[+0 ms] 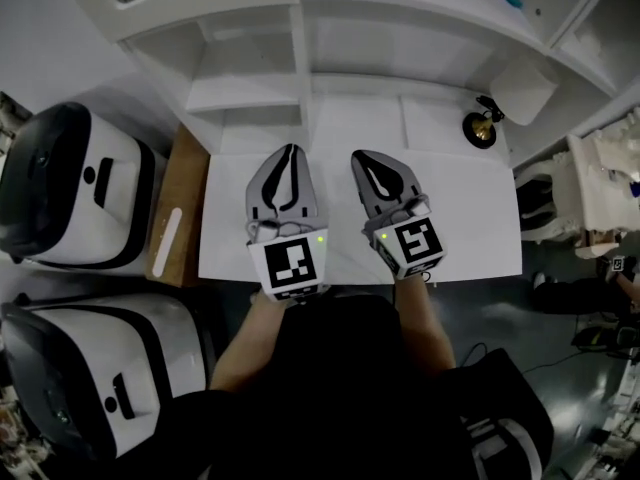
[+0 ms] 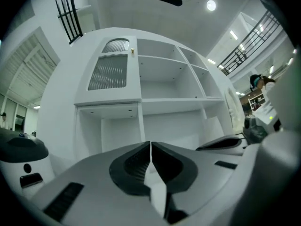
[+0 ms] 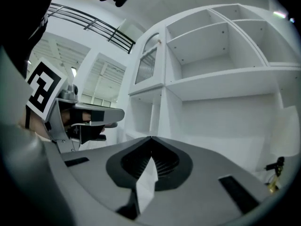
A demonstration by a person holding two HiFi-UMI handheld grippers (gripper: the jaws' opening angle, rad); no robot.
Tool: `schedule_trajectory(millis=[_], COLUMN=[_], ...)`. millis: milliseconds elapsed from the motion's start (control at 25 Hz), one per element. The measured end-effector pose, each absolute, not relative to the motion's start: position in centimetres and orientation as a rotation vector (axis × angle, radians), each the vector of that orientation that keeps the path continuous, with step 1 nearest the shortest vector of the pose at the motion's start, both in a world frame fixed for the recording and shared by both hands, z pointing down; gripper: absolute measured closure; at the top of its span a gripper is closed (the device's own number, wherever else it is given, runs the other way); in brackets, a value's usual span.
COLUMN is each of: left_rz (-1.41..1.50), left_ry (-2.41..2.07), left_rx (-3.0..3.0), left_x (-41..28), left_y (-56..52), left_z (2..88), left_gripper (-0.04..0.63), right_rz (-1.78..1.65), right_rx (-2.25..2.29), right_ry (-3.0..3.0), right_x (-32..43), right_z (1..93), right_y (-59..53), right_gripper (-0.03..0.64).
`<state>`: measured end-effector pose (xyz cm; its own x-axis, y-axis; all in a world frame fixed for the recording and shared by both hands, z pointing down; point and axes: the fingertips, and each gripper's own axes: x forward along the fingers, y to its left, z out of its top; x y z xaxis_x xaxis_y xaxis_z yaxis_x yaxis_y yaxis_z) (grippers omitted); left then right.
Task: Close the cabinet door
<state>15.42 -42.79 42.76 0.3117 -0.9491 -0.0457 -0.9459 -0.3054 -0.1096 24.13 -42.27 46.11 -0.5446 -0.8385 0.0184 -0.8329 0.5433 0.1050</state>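
A white shelf cabinet [image 1: 300, 58] stands at the back of a white desk [image 1: 450, 228]. Its ribbed-glass door [image 2: 109, 69] sits at the upper left, flat against its frame; the right gripper view shows the same door [image 3: 148, 60] edge-on. My left gripper [image 1: 290, 150] hovers over the desk in front of the lower left compartment, its jaws shut on nothing [image 2: 150, 145]. Just to its right, my right gripper [image 1: 362, 156] is also shut and empty [image 3: 151, 139]. Both point level at the cabinet and touch nothing.
A small dark and brass object [image 1: 481, 126] sits at the desk's back right, beside a white panel [image 1: 523, 86]. Two white rounded machines [image 1: 70, 183] [image 1: 90, 368] stand left of the desk, past a wooden side board [image 1: 180, 203]. The other shelves are open.
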Motion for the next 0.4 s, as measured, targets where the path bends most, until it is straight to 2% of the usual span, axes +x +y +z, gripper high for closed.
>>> schedule_trajectory(millis=[160, 400], left_rz=[0.017, -0.077], left_ry=[1.844, 1.829], left_rx=[-2.458, -2.545], left_x=[15.2, 15.5], left_y=[-41.9, -40.3], left_z=[43.4, 46.0], left_gripper=[0.572, 0.572], right_rz=[-0.109, -0.068], right_rx=[1.447, 1.413], right_ry=[-2.701, -2.686], right_x=[24.0, 23.9], right_z=[47.0, 47.5], right_y=[-41.6, -41.0], right_gripper=[0.597, 0.597])
